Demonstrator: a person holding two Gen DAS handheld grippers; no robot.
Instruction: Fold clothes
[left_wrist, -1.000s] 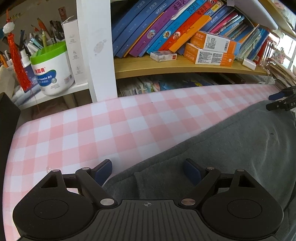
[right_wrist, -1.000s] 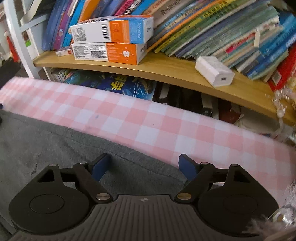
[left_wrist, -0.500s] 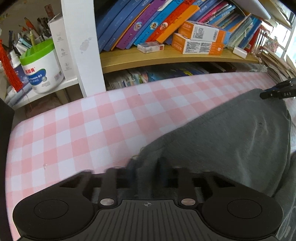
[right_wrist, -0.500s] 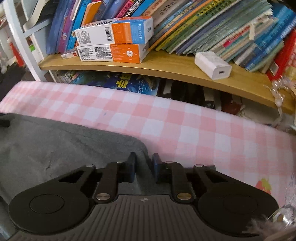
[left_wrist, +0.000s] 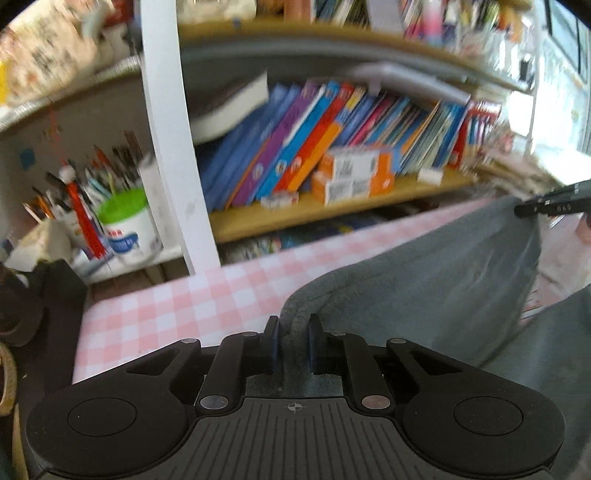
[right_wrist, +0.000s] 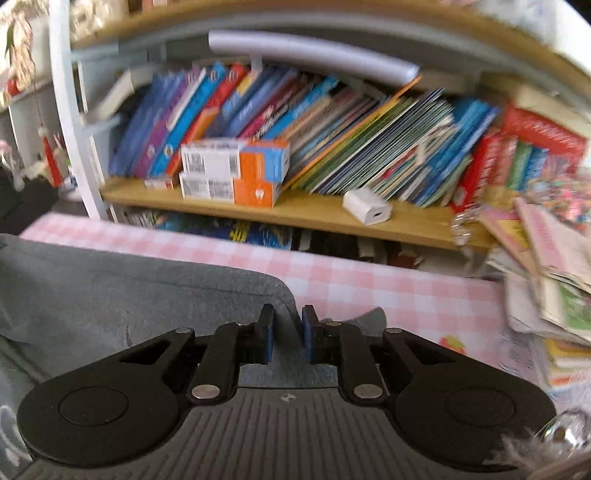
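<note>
A grey garment (left_wrist: 436, 266) lies on a table with a pink-and-white checked cloth (left_wrist: 177, 310). My left gripper (left_wrist: 293, 332) is shut on the garment's left corner and holds it lifted off the cloth. My right gripper (right_wrist: 287, 325) is shut on the garment's right corner (right_wrist: 147, 291), also lifted. The garment's far edge hangs stretched between the two. The right gripper's fingers (left_wrist: 554, 206) show at the right edge of the left wrist view.
A wooden bookshelf (right_wrist: 314, 218) with leaning books and orange boxes (right_wrist: 236, 173) stands just behind the table. A white charger (right_wrist: 367, 206) lies on the shelf. A green-lidded tub (left_wrist: 125, 225) with pens stands at the left. Stacked papers (right_wrist: 546, 280) pile at the right.
Both grippers closed on the garment's corners, then rose, lifting its far edge off the cloth. The views now tilt up toward the shelf.
</note>
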